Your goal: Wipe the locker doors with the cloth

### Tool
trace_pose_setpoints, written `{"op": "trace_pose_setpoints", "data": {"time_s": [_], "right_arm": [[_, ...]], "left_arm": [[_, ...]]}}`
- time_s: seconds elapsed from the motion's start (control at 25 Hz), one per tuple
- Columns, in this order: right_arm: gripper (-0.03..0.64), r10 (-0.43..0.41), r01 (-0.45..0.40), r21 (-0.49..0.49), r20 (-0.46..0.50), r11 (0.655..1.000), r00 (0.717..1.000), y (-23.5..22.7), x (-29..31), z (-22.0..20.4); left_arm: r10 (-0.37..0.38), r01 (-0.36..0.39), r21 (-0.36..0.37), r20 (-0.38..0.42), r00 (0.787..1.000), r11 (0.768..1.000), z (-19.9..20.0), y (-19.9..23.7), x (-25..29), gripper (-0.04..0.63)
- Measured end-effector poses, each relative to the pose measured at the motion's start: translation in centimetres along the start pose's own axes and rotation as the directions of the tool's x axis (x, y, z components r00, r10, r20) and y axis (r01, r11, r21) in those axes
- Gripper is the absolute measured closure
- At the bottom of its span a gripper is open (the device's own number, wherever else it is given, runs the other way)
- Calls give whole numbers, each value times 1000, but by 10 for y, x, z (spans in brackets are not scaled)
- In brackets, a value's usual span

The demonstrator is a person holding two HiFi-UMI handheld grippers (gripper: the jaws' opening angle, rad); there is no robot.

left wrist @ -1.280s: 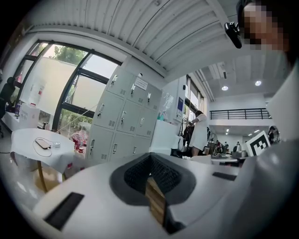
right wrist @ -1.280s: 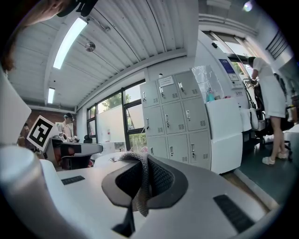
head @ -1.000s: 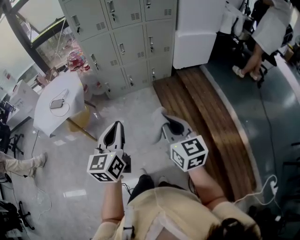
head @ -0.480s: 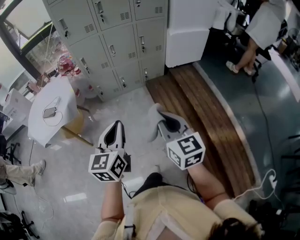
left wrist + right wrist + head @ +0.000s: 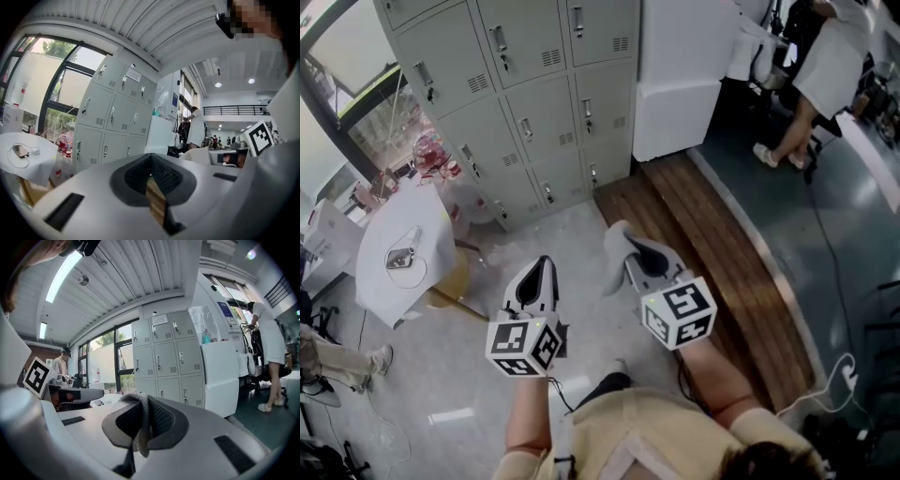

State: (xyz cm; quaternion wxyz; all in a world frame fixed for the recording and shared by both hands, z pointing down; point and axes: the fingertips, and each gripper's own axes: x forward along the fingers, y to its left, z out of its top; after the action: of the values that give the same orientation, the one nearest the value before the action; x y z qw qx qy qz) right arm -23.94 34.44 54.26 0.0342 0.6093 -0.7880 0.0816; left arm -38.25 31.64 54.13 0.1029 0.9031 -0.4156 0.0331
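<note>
Cloth (image 5: 139, 434) pinched in right gripper (image 5: 628, 244); lockers (image 5: 534, 103) ahead, white table (image 5: 431, 234) left.

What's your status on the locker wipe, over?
Left gripper shut, empty. Right gripper shut on grey knitted cloth. Pale grey metal locker doors ahead, untouched. No obstacle seen between.

Two grippers: the left gripper (image 5: 536, 279) and the right gripper (image 5: 626, 251). Two marker cubes (image 5: 523, 345) (image 5: 679, 312), one on each. One cloth (image 5: 140, 425).

On the lockers (image 5: 534, 103) I count nine whole doors, three columns of three, each with one handle. A strip of one more row shows along the top edge.

One white surface (image 5: 431, 220), with one phone (image 5: 397, 258) near its left edge. One white cabinet (image 5: 680, 75). One white cord (image 5: 825, 380) on the floor (image 5: 553, 225).

Besides whoever holds the grippers, two people: one person (image 5: 834, 56) standing, and one pair of legs (image 5: 342, 356).
</note>
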Motion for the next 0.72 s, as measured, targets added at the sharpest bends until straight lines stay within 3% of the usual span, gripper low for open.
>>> {"op": "trace_pose_setpoints", "data": {"time_s": [0.4,0.72], "right_arm": [[611,-85,85,23,-4,996,996,-40,31,2],[611,-83,83,29,12,996,996,-98,61,22]], "left_arm": [[-41,42,11,-19,999,999,10,18,52,607],[-48,48,23,-18,999,999,28,2,118,607]]}}
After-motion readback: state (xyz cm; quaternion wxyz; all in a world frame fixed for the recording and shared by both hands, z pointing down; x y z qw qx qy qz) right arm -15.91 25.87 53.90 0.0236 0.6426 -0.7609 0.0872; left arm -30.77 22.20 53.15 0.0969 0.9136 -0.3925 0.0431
